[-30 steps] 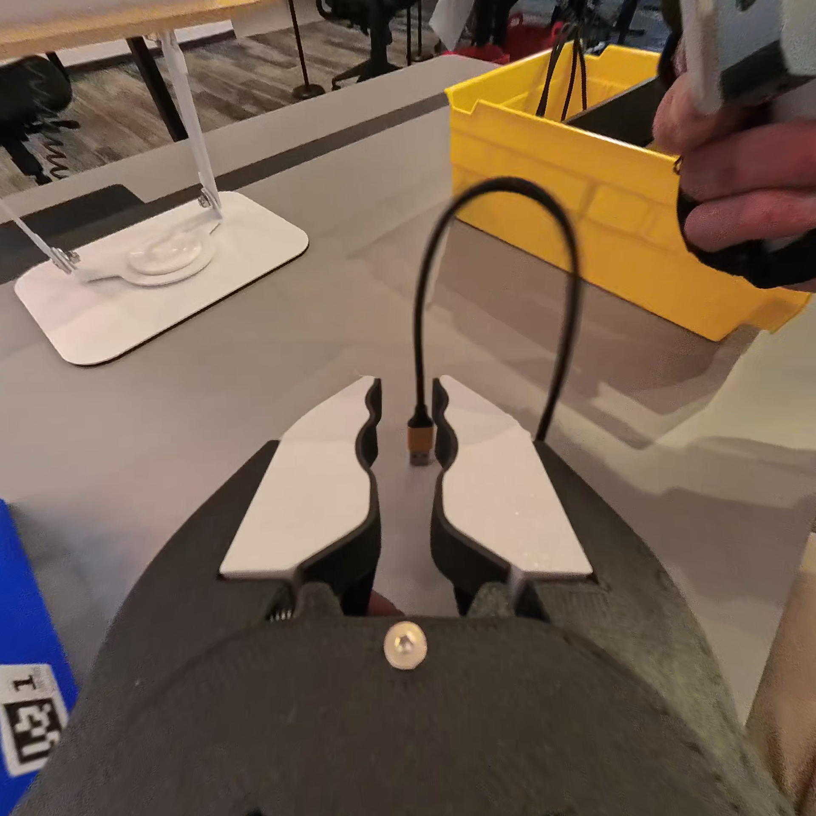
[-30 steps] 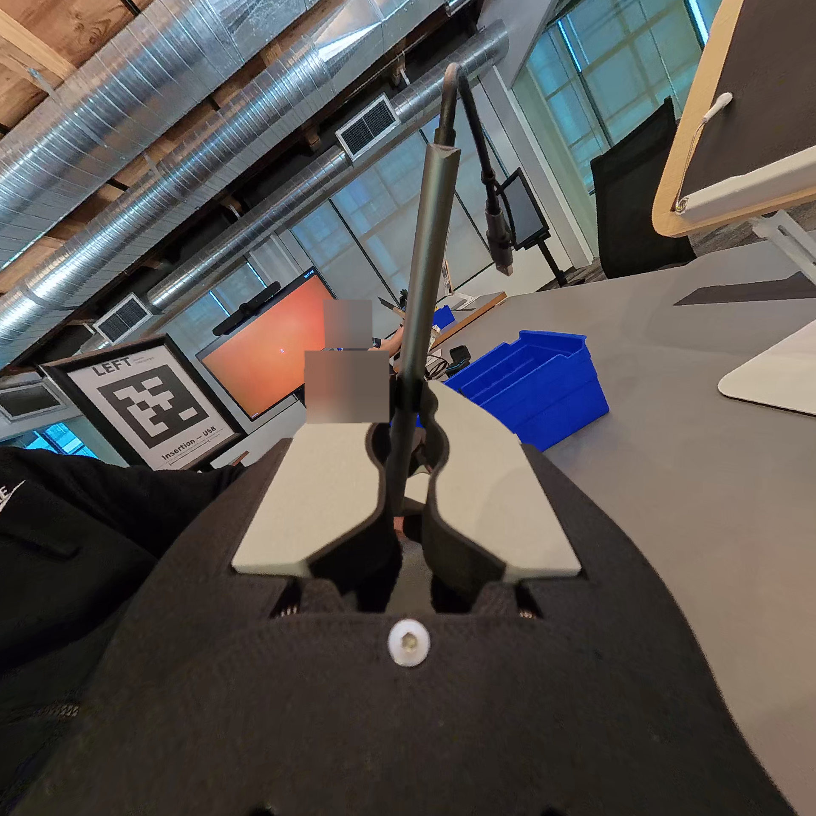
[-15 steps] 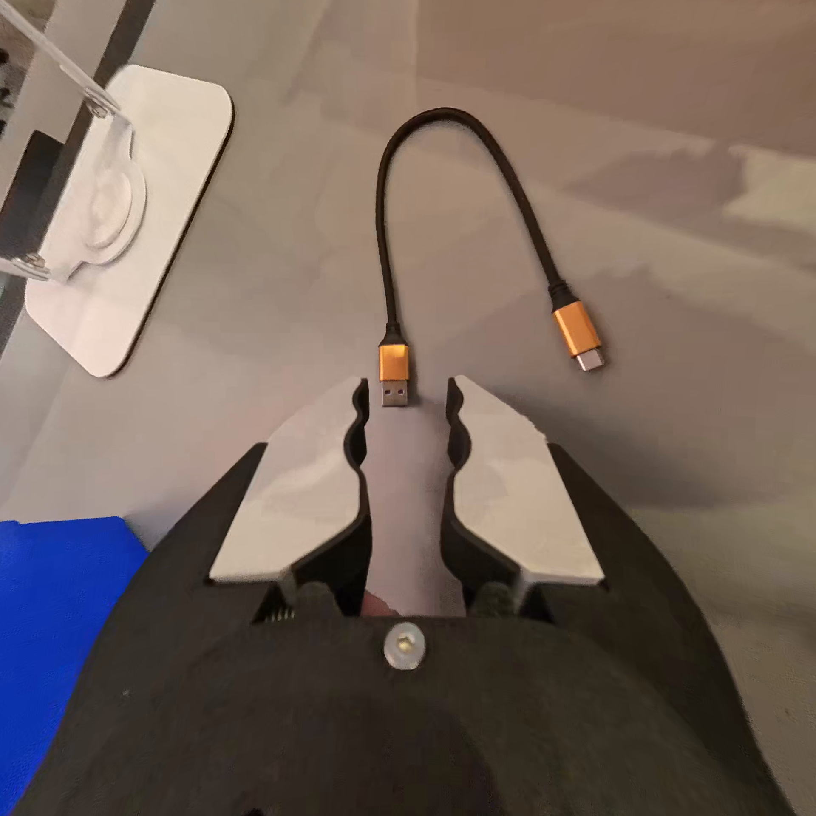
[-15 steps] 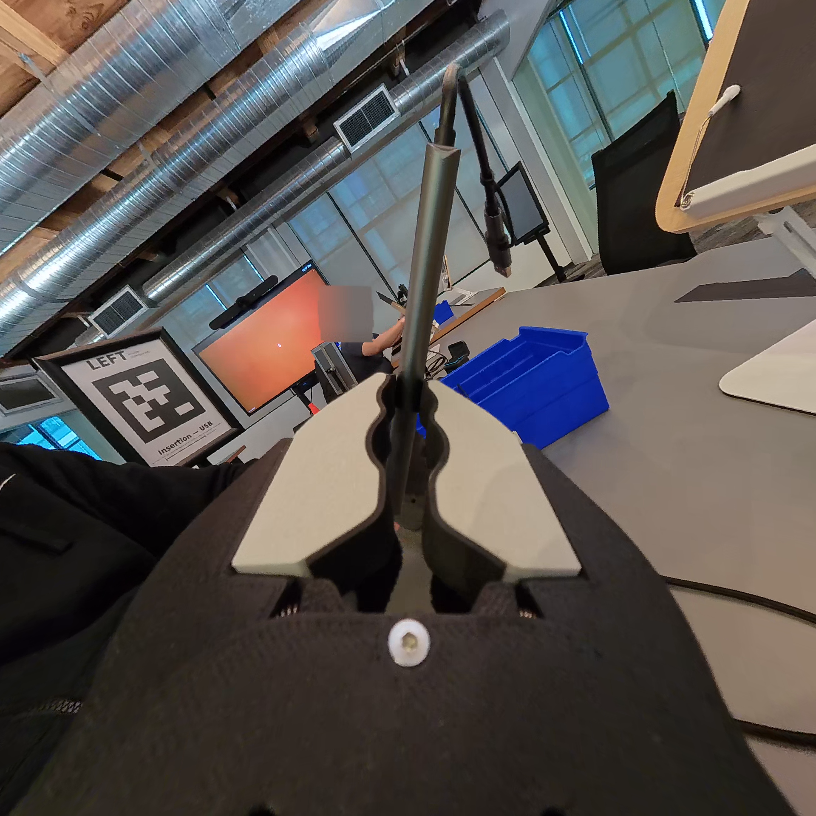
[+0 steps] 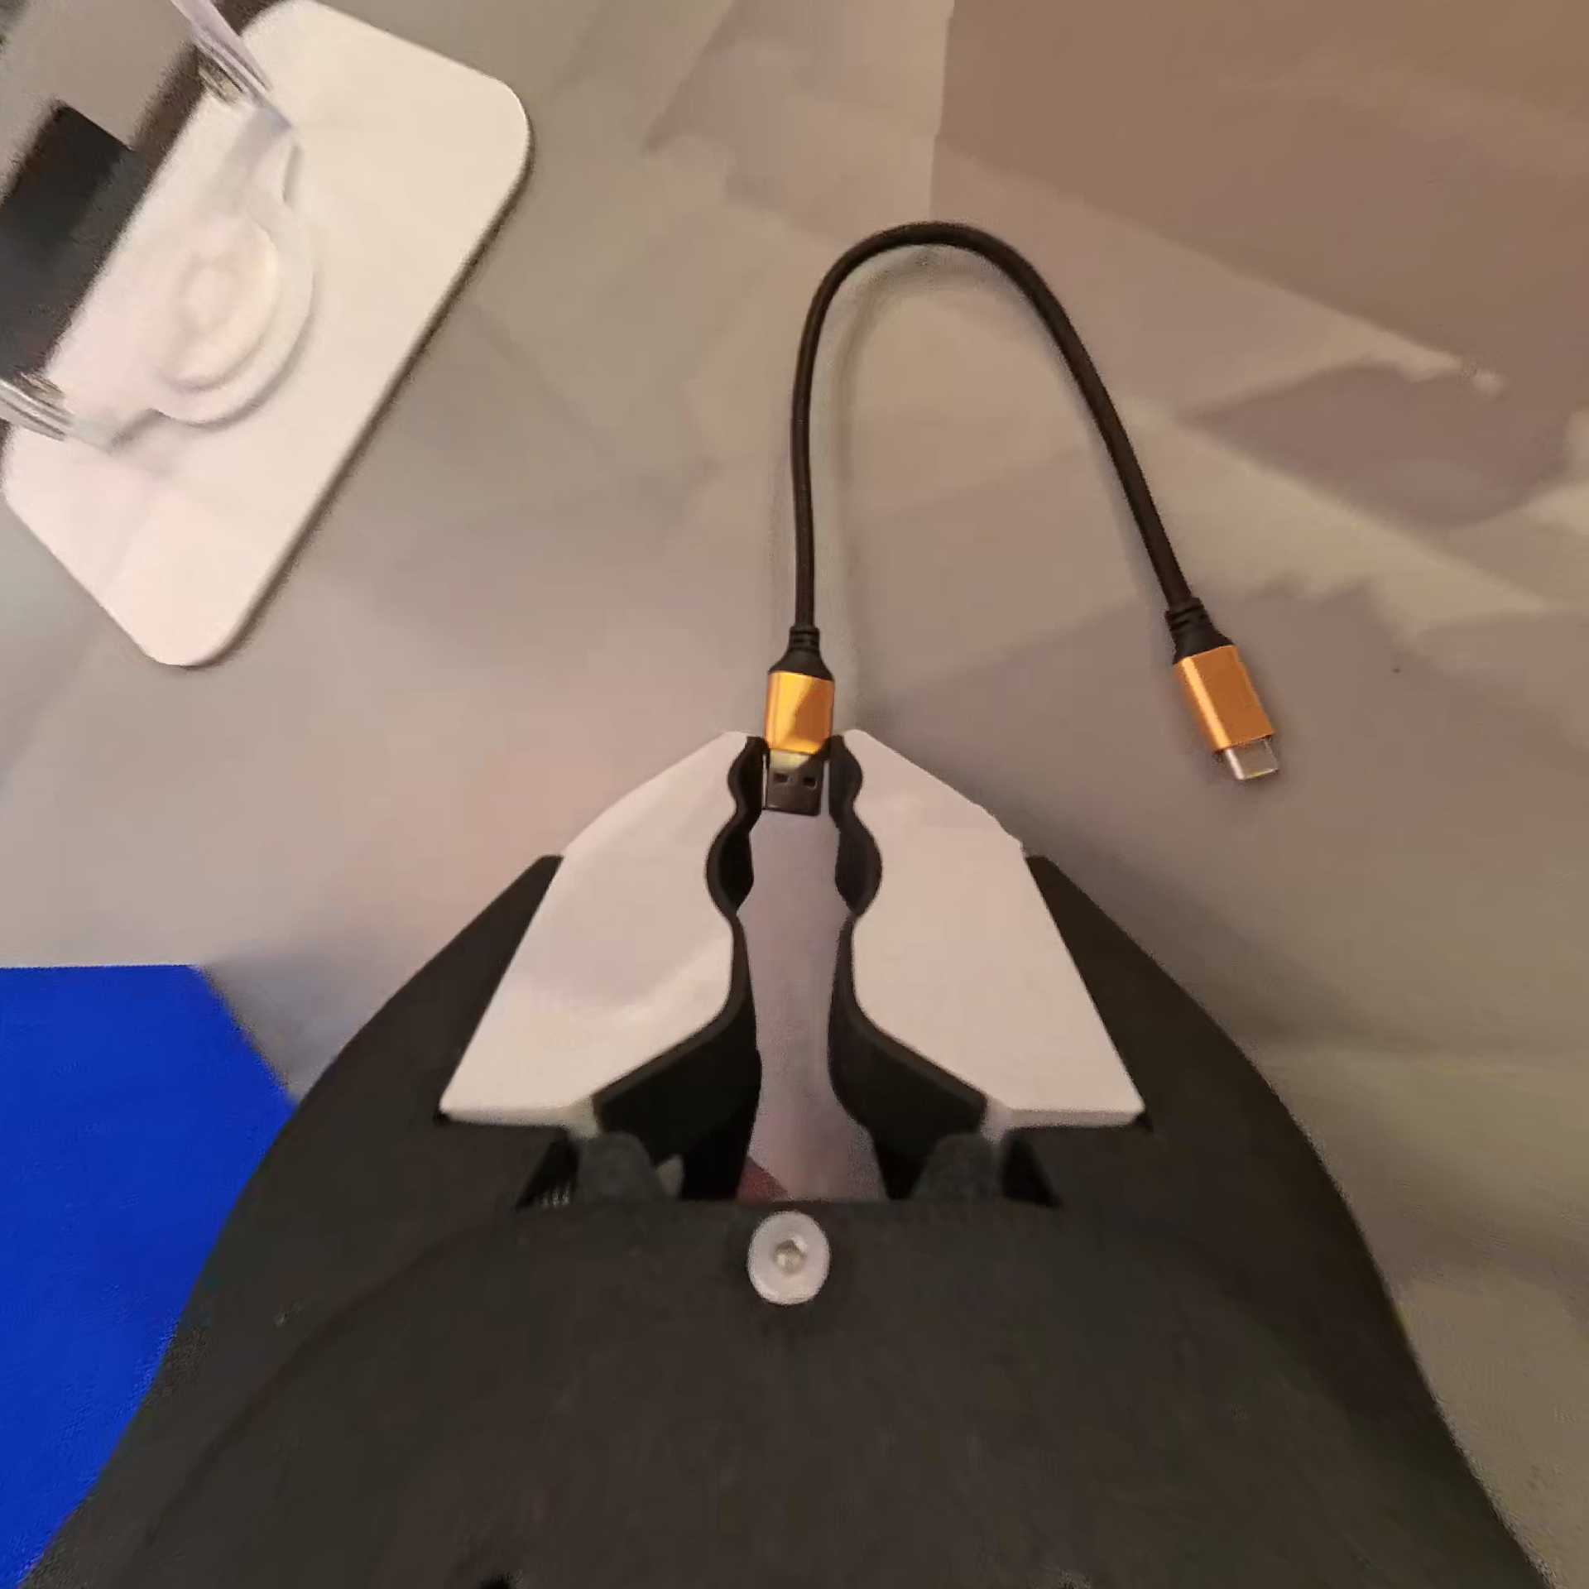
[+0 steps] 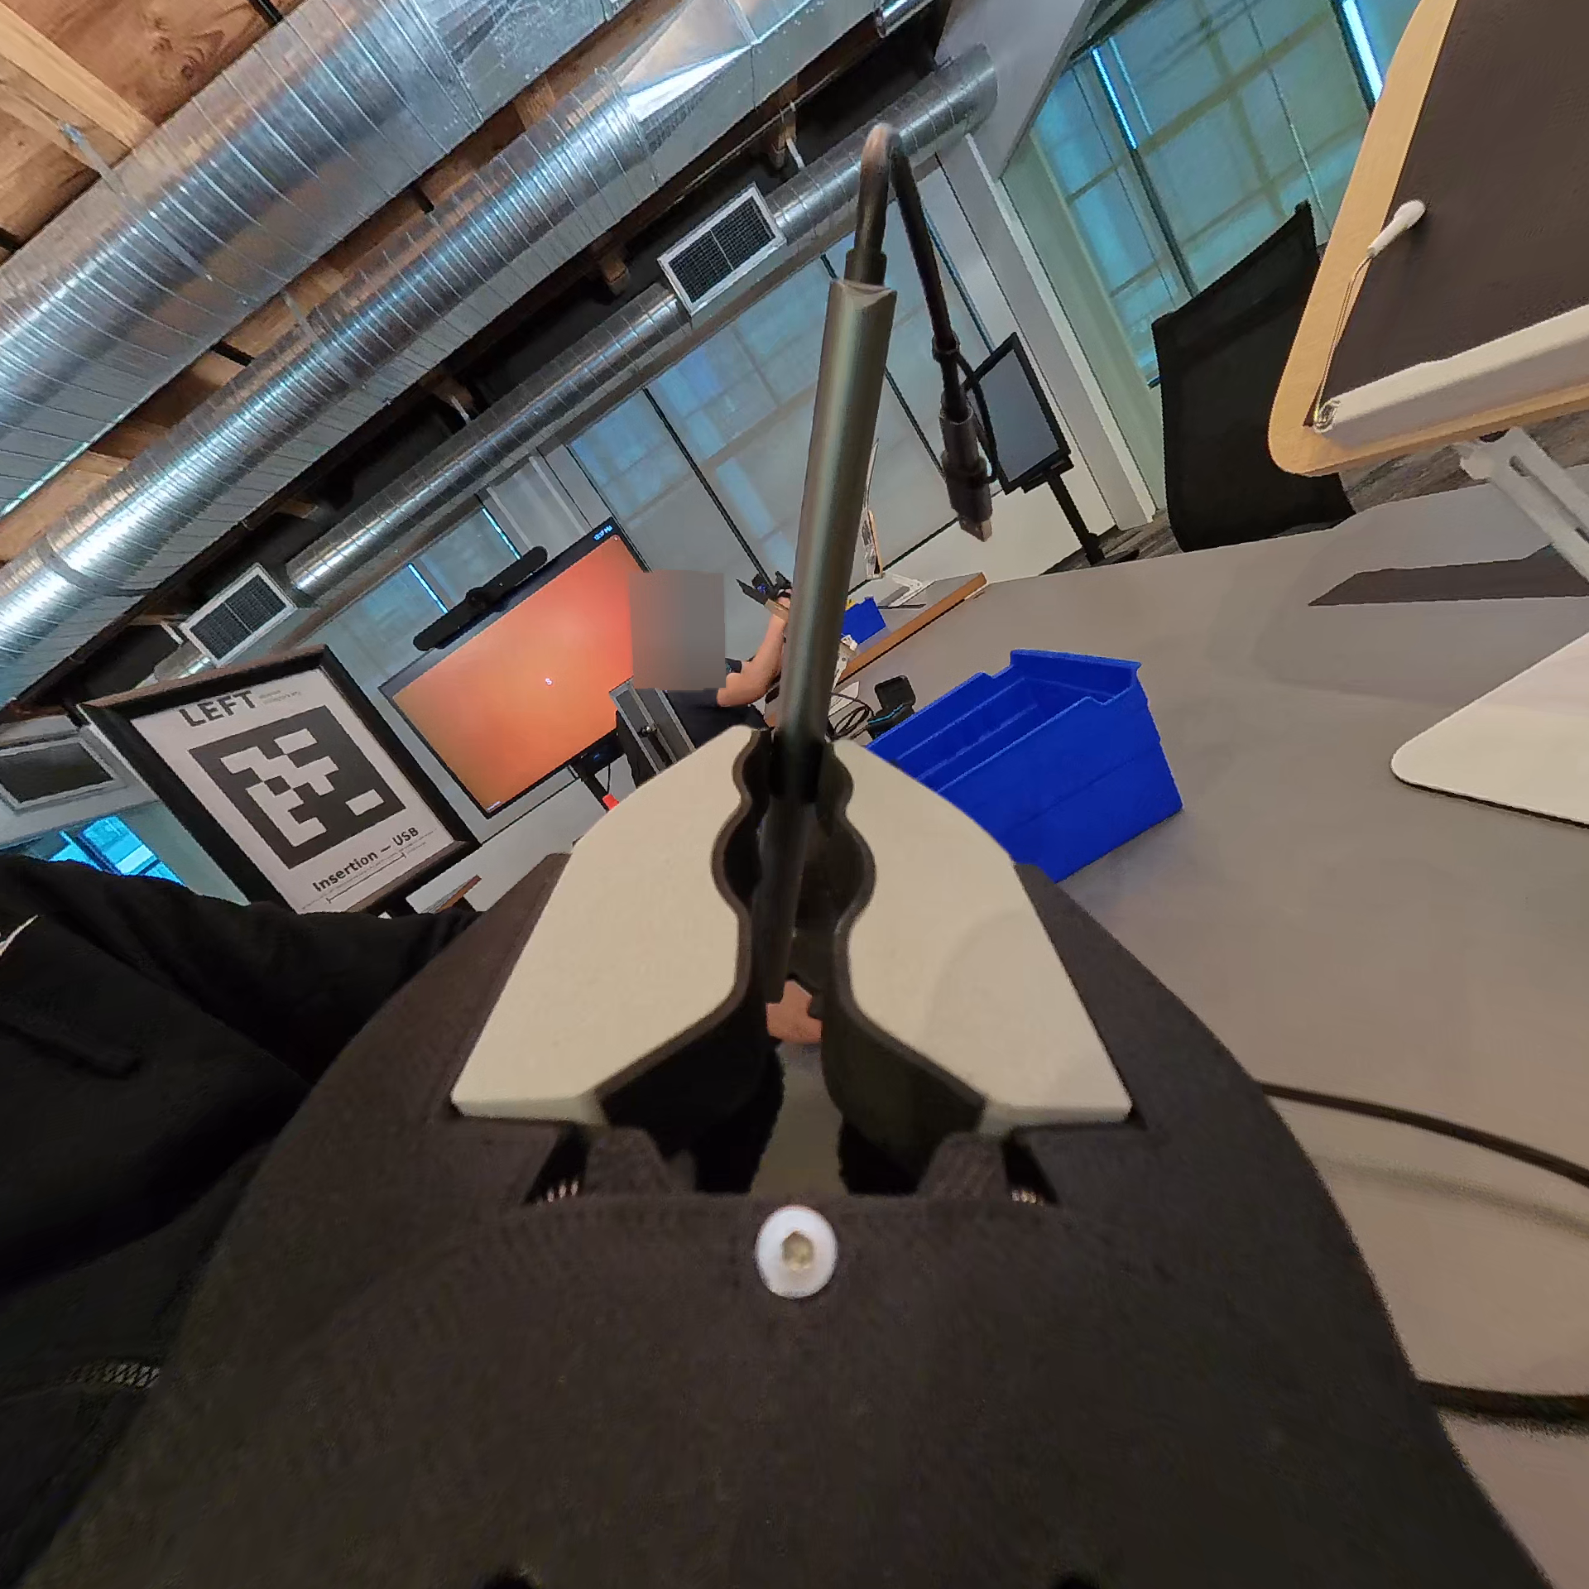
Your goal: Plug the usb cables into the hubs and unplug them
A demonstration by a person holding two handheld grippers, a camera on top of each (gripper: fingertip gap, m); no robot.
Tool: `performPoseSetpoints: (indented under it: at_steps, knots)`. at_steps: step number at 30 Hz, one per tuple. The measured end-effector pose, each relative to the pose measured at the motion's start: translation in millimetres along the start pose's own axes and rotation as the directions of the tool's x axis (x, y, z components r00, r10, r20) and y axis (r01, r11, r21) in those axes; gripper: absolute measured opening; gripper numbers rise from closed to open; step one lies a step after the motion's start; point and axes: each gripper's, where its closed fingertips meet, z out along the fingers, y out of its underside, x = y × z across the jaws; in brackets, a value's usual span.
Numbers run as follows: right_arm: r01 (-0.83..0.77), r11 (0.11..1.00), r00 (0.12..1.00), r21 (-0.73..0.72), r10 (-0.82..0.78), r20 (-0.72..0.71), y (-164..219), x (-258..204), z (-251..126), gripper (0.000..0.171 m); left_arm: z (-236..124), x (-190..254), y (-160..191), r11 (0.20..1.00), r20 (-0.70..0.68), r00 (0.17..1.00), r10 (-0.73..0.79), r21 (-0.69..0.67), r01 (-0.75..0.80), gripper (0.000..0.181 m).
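Down on the grey matte worktop, a short black braided cable lies in an arch ahead of the left hand-held gripper. Its flat metal plug, capped by an orange metallic sleeve, sits right between the two white fingertips, whose wavy black inner edges flank it closely; whether they press on it I cannot tell. The cable's other end, a smaller rounded plug with the same orange sleeve, rests on the worktop ahead and to the right, apart from the fingers. Ahead to the left stands a white rounded-corner plate carrying a clear plastic stand, and a blue bin edge shows low at the left.

Meanwhile the right hand-held gripper is clamped on a slim dark grey metal hub, which rises upright from between the fingers. From the hub's top a stiff black lead curls over and hangs down to the right, ending in a dark plug that dangles free. A ribbed blue plastic bin sits on the worktop ahead and to the right.
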Motion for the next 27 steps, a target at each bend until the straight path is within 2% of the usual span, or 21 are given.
performPoseSetpoints:
  at_steps: [1, 4, 6, 10, 14, 17, 20, 27]
  knots:
    - [0.001, 1.000, 1.000, 0.002, -0.001, -0.001, -0.7, 0.2, -0.7, 0.010, -7.4, -6.7, -4.3, 1.000, 0.039, 0.999, 0.029, 0.005, -0.029, 0.015]
    - [0.003, 1.000, 1.000, 0.009, -0.003, -0.003, -2.5, 0.7, -2.6, 0.010, -38.7, -28.1, -11.6, 0.983, 0.150, 0.972, 0.181, -0.063, -0.173, 0.015]
    - [0.005, 1.000, 1.000, 0.016, -0.005, -0.004, -4.3, 0.3, -3.9, 0.010, -69.9, -50.0, -14.7, 0.942, 0.241, 0.913, 0.329, -0.154, -0.299, 0.015]
    - [0.010, 1.000, 1.000, 0.028, -0.010, -0.004, -7.5, -0.5, -5.4, 0.010, -127.4, -82.3, -4.2, 0.837, 0.269, 0.813, 0.516, -0.359, -0.412, 0.015]
    - [0.013, 1.000, 1.000, 0.027, -0.013, -0.004, -7.5, -1.8, -4.9, 0.010, -158.2, -93.6, -0.2, 0.698, 0.261, 0.690, 0.675, -0.529, -0.482, 0.014]
    - [0.018, 0.999, 1.000, 0.029, -0.018, -0.004, -8.6, -3.6, -4.6, 0.010, -151.8, -72.7, -7.1, 0.604, 0.207, 0.616, 0.760, -0.574, -0.553, 0.015]
    - [0.022, 0.999, 1.000, 0.039, -0.022, -0.004, -11.5, -4.9, -5.8, 0.010, -118.4, -30.0, -4.4, 0.503, 0.104, 0.549, 0.829, -0.567, -0.652, 0.015]
    - [0.026, 0.998, 1.000, 0.060, -0.025, -0.019, -17.7, -2.0, -16.5, 0.010, -61.3, 56.4, -9.3, 0.423, 0.103, 0.429, 0.898, -0.470, -0.775, 0.015]
